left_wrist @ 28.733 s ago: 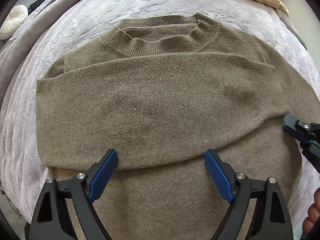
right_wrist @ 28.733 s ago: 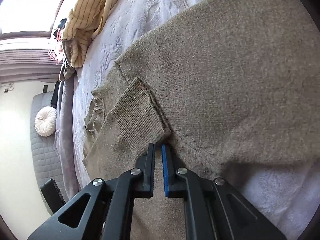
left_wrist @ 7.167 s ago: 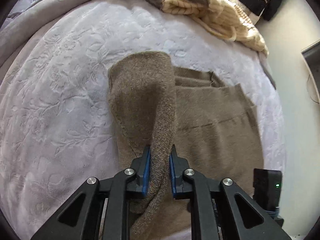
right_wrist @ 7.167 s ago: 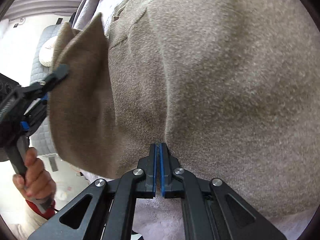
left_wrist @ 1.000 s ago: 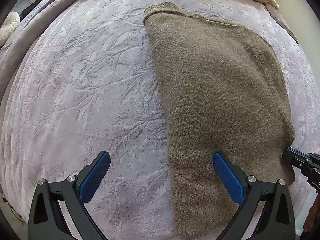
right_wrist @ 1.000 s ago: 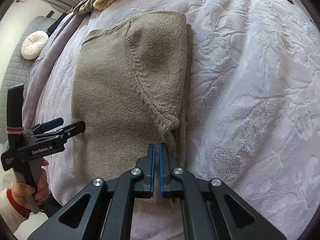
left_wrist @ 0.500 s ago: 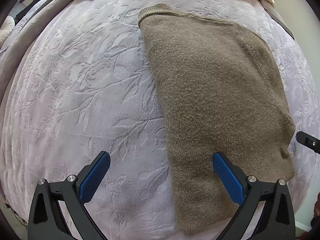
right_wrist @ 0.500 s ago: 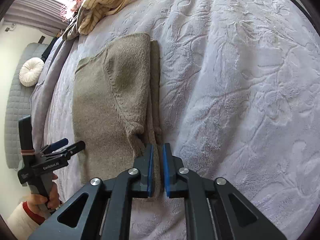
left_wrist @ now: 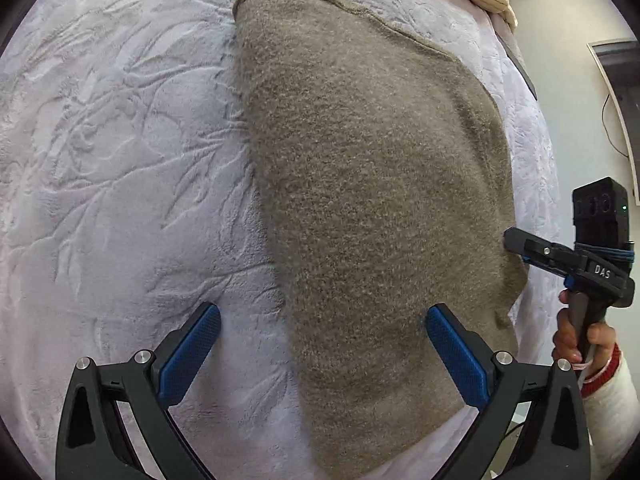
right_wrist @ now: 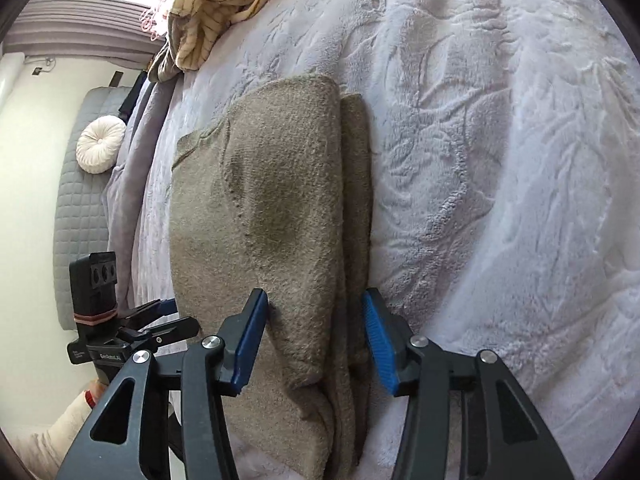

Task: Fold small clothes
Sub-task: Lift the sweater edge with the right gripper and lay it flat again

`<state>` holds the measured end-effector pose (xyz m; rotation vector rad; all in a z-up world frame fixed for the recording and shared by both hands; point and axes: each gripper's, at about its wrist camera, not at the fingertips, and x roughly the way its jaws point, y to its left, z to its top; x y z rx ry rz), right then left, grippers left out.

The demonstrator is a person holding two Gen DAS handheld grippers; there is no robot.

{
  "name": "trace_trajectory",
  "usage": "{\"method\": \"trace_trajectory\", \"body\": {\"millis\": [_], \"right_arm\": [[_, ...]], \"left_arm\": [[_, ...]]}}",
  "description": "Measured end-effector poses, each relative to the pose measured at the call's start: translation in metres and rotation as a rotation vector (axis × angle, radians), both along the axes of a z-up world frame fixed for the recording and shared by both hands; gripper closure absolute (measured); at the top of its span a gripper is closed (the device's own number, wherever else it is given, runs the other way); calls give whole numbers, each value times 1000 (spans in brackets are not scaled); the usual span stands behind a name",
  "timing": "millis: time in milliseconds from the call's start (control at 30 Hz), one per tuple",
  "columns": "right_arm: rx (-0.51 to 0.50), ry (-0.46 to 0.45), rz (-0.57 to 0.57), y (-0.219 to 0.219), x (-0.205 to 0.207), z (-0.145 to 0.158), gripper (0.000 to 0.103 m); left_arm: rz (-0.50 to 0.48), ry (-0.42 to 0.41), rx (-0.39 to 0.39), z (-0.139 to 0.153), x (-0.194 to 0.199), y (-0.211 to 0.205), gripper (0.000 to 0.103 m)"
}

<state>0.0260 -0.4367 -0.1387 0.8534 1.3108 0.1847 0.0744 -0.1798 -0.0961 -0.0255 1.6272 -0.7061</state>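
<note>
Nearest, the left gripper [left_wrist: 322, 344] hangs over the near end of the bed w/ its blue pads spread wide, nothing pinched: one pad sits over bare blanket, the other over the near part of the folded sweater [left_wrist: 372, 184]. The right gripper [right_wrist: 314, 344] is at the sweater's other long side, jaws opening, the stacked folded edge lying between the pads but not squeezed. A hand w/ a red-and-white cuff [left_wrist: 580, 340] grips the right gripper's handle at the bed's edge. The sweater itself, olive-brown knit, lies flat as a long narrow packet in the middle of the pale lavender embossed blanket [left_wrist: 120, 160], ribbed hem at the far end. Beyond it, a heap of cream striped clothes [right_wrist: 212, 8] at the far side of the bed. Farthest, a round white cushion [right_wrist: 100, 144] against a grey quilted headboard.
</note>
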Motion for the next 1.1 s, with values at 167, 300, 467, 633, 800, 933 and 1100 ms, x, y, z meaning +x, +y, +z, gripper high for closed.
{"method": "trace_trajectory", "body": {"millis": [167, 300, 467, 633, 800, 933, 1100], "right_arm": [[126, 2, 30, 3, 17, -21, 48], [144, 6, 92, 19, 38, -33, 42], [214, 13, 26, 20, 33, -32, 62], [331, -58, -10, 27, 26, -1, 64], [433, -106, -55, 41, 15, 27, 64], [449, -127, -34, 67, 2, 50, 64], [461, -131, -9, 121, -8, 58, 64]], "left_arm": [[-50, -13, -39, 1, 2, -31, 0], [-72, -44, 26, -6, 2, -50, 0], [-25, -39, -13, 3, 4, -42, 18], [-28, -28, -129, 34, 4, -24, 37], [-10, -47, -202, 74, -2, 10, 37], [-35, -101, -188, 104, -19, 44, 37], [-37, -122, -143, 113, -44, 87, 37]]}}
